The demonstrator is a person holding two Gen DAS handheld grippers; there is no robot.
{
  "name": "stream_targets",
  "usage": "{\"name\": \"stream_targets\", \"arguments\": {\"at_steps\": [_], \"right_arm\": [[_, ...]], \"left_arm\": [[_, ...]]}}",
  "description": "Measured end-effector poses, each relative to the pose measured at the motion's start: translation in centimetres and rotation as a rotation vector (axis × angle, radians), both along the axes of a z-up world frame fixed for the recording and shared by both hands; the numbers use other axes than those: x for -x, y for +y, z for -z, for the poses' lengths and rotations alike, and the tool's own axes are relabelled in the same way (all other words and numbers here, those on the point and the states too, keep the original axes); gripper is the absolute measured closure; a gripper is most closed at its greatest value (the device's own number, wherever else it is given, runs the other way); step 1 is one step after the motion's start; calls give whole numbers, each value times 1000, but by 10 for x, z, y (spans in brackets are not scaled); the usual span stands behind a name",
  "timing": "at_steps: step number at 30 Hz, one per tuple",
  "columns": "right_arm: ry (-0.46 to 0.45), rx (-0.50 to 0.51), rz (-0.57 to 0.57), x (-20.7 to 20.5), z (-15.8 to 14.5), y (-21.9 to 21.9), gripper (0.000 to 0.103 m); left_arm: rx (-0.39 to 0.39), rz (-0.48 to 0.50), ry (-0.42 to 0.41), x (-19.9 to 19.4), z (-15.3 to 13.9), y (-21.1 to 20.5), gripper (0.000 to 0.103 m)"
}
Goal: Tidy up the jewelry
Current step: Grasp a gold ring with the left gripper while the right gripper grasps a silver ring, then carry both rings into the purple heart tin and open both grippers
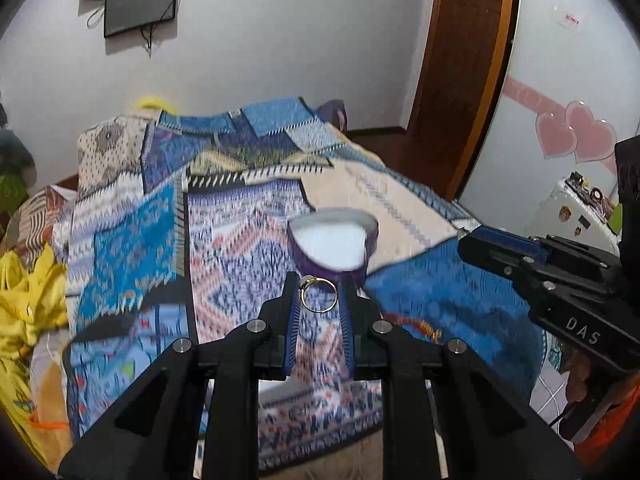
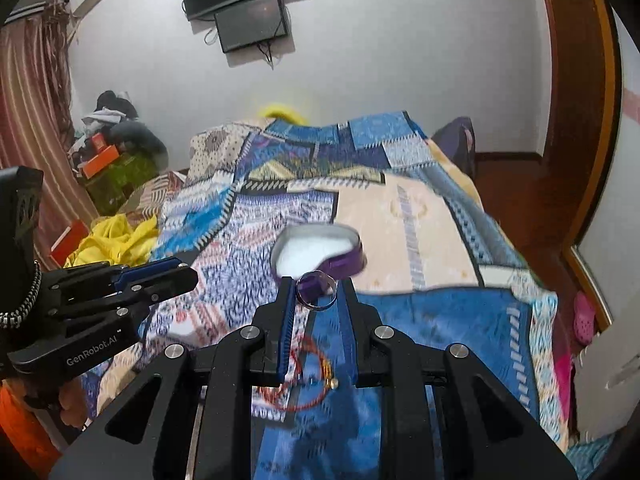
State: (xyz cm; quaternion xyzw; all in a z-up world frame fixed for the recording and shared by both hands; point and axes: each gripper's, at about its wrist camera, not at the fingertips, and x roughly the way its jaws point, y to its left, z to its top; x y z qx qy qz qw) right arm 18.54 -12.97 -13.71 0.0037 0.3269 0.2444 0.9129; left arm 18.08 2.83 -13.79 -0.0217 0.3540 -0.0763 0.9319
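Observation:
A purple heart-shaped box (image 1: 334, 242) with a white inside lies open on the patterned bedspread; it also shows in the right wrist view (image 2: 320, 254). My left gripper (image 1: 319, 294) is shut on a gold ring (image 1: 319, 295) and holds it just short of the box. My right gripper (image 2: 316, 292) is shut on a silver ring (image 2: 316, 291), also just short of the box. A red cord bracelet (image 2: 298, 380) with a gold bead lies on the blue patch under my right gripper. Each gripper shows from the side in the other's view, the right one (image 1: 532, 260) and the left one (image 2: 120, 292).
The bedspread (image 1: 224, 240) covers the bed. Yellow cloth (image 1: 28, 300) lies at the left edge. A wooden door frame (image 1: 460, 80) and a small white fridge (image 1: 576, 216) stand to the right. Boxes and clothes (image 2: 112, 148) are piled at the far left.

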Motion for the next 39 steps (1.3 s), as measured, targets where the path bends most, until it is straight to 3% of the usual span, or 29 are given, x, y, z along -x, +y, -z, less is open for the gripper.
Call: {"name": "stream_targets", "arguments": {"at_steps": [7,18,39], "right_arm": [[-35,-12,-6,-17,-9,7,84],[-39,-2,-21,-50,-7,16,84],[128,63,-152,-110,35,34,84]], "left_arm": [[-1,8,-42,-21,-11,1,85],[47,35,-7,-62,0,3,85],[102,131,142,-122,40,4,85]]}}
